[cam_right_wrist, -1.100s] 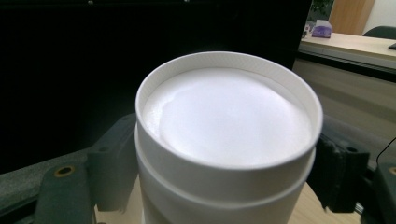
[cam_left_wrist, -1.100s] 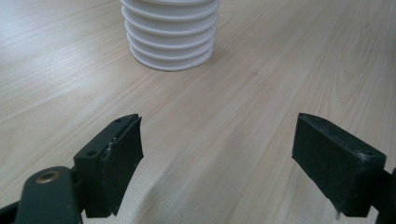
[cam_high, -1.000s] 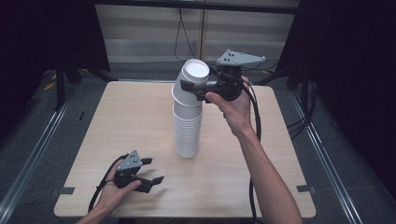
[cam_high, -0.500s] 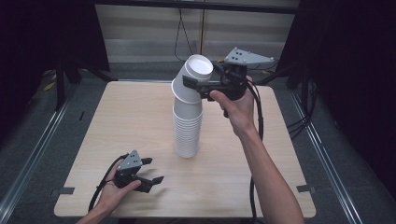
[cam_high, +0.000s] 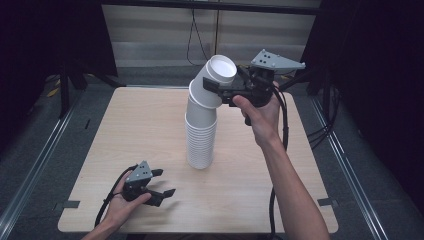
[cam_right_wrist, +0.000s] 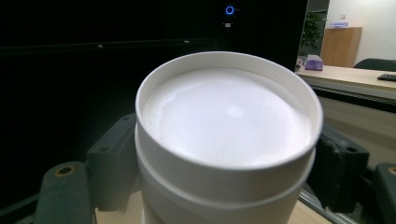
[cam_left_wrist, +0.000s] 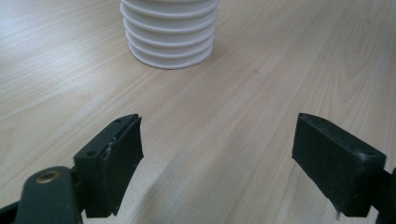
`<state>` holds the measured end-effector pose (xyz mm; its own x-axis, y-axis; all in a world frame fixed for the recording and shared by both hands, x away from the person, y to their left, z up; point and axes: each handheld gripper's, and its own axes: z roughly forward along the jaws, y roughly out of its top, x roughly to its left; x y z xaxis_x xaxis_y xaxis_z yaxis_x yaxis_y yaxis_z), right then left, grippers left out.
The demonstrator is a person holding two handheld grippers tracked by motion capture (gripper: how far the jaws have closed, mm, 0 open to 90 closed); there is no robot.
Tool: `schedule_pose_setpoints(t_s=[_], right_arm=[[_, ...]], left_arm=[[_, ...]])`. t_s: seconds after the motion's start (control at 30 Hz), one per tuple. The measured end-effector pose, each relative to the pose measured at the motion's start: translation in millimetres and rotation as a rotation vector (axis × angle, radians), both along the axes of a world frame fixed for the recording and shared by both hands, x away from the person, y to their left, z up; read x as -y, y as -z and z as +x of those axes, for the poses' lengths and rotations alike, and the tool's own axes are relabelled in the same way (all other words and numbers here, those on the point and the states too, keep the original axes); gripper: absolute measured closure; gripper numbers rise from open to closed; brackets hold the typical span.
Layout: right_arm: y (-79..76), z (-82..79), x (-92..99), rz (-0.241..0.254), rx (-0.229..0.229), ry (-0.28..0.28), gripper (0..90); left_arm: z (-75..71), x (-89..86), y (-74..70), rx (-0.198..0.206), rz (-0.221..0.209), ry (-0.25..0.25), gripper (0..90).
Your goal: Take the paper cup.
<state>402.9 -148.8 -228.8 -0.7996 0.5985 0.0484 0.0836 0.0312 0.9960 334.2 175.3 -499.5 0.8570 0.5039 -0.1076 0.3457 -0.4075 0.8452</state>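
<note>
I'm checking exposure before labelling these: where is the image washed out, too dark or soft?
Right gripper view: the top cup is nearly blown out white against a black background. High view: evenly lit table, dark surroundings. Left gripper view: the left hand-held gripper looks slightly soft, the cup stack is sharper.

The left tongs (cam_left_wrist: 217, 158) hang low over the surface (cam_left_wrist: 261, 84), their two black jaws spread wide with bare light wood between them. The jaw at the left of the view shows a flat inner pad and a brass-coloured rivet near its base; the jaw at the right is a blunt block cut off by the frame's edge. Neither jaw touches anything. Ahead of them, well apart from both, stands the bottom of a stack of white cups (cam_left_wrist: 169, 35), its ribbed rims layered one over another and its base resting flat on the surface. The wood grain runs diagonally across the view.
</note>
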Motion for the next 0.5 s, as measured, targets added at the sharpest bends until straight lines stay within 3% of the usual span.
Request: schedule_pose_setpoints(t_s=[0.33,0.5], right_arm=[[-2.4,-6.1,15.9,0.008,0.007,0.032,21.7],[-3.0,-9.2,25.1,-0.004,-0.005,0.067,21.7]], left_arm=[[0.4,-1.1,-0.7,0.003,-0.005,-0.002,15.9],[4.0,-2.6,0.1,-0.047,-0.041,-0.010,15.9]])
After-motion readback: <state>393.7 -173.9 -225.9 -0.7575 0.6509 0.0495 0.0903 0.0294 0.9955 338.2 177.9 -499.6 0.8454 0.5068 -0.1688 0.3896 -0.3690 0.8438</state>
